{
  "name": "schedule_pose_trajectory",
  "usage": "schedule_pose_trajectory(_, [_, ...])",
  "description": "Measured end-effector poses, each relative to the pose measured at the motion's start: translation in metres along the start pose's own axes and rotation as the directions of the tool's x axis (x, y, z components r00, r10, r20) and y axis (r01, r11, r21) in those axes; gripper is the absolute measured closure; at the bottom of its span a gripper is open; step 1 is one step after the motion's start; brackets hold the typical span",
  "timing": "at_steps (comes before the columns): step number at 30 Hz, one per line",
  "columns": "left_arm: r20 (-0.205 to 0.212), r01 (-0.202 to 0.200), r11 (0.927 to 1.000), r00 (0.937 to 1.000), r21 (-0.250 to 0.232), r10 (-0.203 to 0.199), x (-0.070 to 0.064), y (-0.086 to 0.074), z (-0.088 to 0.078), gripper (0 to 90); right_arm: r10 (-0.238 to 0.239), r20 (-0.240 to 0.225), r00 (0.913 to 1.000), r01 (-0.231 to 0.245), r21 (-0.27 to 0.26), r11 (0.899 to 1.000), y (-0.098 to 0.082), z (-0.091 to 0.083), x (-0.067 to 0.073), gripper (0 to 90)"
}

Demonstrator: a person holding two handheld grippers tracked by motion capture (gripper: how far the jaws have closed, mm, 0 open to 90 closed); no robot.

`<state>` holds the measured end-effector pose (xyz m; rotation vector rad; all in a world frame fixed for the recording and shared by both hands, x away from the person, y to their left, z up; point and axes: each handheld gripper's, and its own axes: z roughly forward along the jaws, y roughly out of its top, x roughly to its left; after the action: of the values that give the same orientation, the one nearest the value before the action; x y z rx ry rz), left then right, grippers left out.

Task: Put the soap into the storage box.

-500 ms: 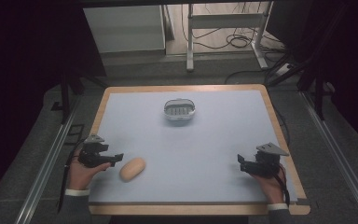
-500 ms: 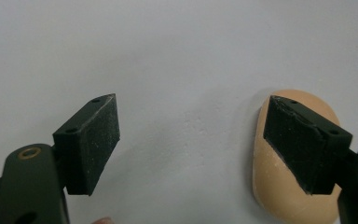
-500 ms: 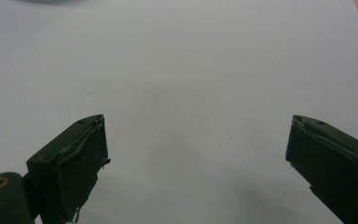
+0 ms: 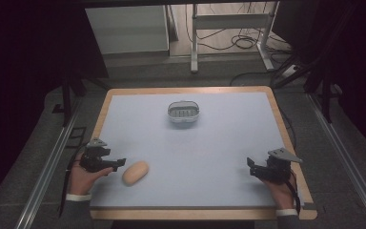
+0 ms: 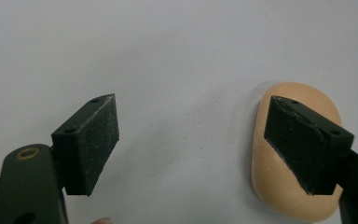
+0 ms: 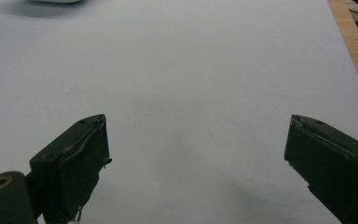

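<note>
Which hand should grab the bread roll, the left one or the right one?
Probably the left. The left gripper sits right beside the bread roll, open, with the roll by one of its fingers. The right gripper is far across the table.

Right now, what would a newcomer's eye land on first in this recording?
The tan, oval bread-like lump lying near the front left of the pale blue table top, just beside the open left gripper. Farther back sits a small white slotted basket, while the open right gripper rests at the front right.
</note>
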<state>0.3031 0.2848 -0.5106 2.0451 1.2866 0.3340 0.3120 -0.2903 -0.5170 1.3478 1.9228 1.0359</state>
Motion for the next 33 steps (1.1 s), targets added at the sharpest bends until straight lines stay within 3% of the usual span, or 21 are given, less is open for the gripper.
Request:
schedule_pose_trajectory(17, [0.001, -0.014, 0.9995, 0.9999, 0.028, 0.014, -0.006, 0.004, -0.006, 19.9, -0.001, -0.004, 1.0, 0.001, -0.002, 1.0, -0.006, -0.003, -0.003, 6.8])
schedule_pose_trajectory(25, [0.025, -0.069, 0.9956, 0.9974, 0.063, 0.067, -0.015, 0.023, -0.015, 20.3, -0.01, 0.007, 0.9999, 0.011, -0.036, 0.999, -0.005, -0.011, -0.005, 6.8])
schedule_pose_trajectory(33, [0.044, -0.097, 0.9916, 0.9946, 0.085, 0.094, -0.021, 0.032, -0.022, 19.9, -0.015, -0.001, 0.9999, 0.014, -0.048, 0.999, -0.008, -0.015, -0.005, 6.8])
